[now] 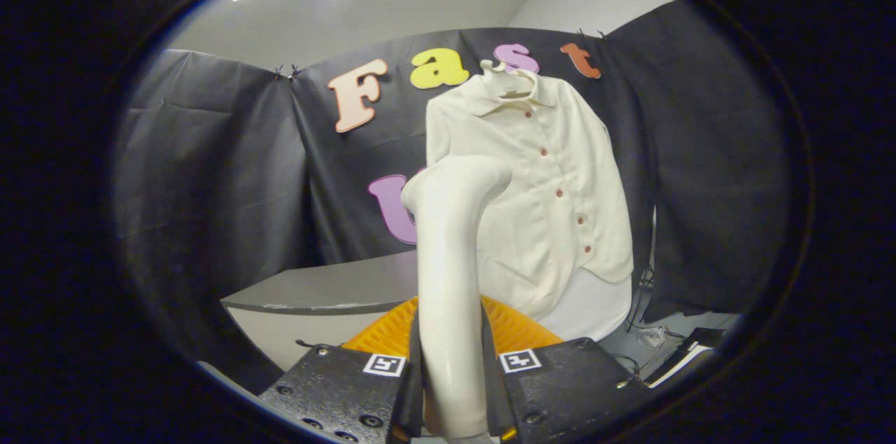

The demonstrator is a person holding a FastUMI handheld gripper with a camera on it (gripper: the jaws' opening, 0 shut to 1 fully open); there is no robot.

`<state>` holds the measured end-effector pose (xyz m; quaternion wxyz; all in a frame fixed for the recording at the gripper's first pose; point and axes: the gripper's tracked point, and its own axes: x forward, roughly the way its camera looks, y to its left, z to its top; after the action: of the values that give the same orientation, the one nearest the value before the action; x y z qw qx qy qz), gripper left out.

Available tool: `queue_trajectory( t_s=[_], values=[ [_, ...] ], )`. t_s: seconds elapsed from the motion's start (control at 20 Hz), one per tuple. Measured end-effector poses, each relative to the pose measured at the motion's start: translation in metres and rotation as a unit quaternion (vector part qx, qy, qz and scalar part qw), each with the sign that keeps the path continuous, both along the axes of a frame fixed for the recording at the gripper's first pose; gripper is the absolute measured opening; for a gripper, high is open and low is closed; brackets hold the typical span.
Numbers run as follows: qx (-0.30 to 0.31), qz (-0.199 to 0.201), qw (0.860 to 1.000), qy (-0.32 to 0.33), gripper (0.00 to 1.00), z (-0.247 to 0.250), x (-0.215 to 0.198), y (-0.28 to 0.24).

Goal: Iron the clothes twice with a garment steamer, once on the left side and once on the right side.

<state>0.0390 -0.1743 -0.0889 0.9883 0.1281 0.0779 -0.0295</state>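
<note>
Now the gripper [451,377] is clenching the garment steamer [448,276] between both fingers; its head is hovering near the hanging shirt's [546,199] left side. Pushing too hard is risking swinging the shirt off its hanger [505,80].

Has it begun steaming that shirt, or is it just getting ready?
Picked up: the gripper is shut on the garment steamer, handle between both fingers. In hand: the steamer head is raised before the cream shirt hanging on the black cloth wall; contact cannot be told. Whether either side has been passed over is not visible.

Open air between steamer [451,241] and shirt [553,192]
</note>
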Motion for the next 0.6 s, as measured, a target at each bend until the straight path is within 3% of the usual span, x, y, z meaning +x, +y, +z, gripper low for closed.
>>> queue_trajectory(
  t_s=[0.6],
  values=[
    [-0.030, 0.046, 0.995, -0.079, 0.34, 0.097, -0.035, 0.134]
  ],
)
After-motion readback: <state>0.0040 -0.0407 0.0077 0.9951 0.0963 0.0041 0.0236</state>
